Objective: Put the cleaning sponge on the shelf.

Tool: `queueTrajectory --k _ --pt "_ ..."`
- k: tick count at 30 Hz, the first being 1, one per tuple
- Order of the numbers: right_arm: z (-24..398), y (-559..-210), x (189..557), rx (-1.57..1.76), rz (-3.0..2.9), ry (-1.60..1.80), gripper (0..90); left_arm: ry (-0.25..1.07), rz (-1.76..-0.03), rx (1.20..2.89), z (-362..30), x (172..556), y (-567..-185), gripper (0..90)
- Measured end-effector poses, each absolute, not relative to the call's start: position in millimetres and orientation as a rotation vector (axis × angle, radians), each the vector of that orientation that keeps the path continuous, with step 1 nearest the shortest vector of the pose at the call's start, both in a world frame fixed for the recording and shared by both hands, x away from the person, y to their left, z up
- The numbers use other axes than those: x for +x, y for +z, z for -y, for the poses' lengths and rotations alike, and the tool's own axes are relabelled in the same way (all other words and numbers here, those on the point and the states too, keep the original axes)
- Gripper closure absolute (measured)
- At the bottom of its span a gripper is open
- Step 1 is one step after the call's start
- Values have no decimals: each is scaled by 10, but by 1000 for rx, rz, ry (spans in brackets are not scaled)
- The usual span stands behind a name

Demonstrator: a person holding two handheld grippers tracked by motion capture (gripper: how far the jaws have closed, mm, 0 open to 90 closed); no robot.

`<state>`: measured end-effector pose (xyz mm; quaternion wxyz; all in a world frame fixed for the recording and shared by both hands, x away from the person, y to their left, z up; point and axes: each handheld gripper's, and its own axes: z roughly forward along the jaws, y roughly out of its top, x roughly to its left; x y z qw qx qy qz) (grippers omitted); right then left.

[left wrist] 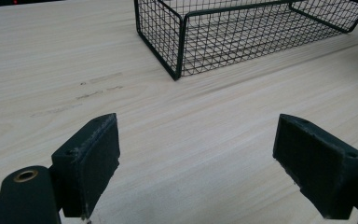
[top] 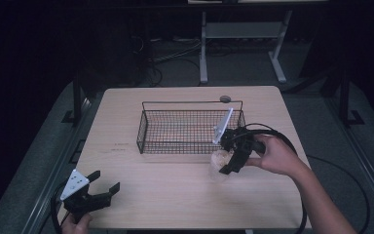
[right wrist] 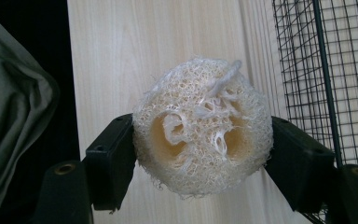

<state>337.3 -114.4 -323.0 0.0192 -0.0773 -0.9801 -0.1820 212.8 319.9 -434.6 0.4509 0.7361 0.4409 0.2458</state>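
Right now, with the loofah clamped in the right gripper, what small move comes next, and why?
Probably carry it sideways over the wire basket: the right gripper grips the loofah firmly, just outside the basket's near wall.

Black fingers (left wrist: 93, 163), grey three-cornered plates (top: 74, 184)

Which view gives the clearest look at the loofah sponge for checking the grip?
The right gripper view: the loofah sponge sits close up, pressed between the right gripper pads, fibres and holes plain. The high view shows it as a small pale blur beside the wire basket.
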Motion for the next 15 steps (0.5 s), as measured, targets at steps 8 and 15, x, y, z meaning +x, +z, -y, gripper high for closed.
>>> queueTrajectory --k 8,15 --pt "1115 -3173 3416 -239 3031 -569 285 611 -1090 1823 -3202 2130 -4346 138" --pt "1108 -3110 3466 -244 3031 -569 285 612 -1090 1820 -3200 2125 -4345 138"
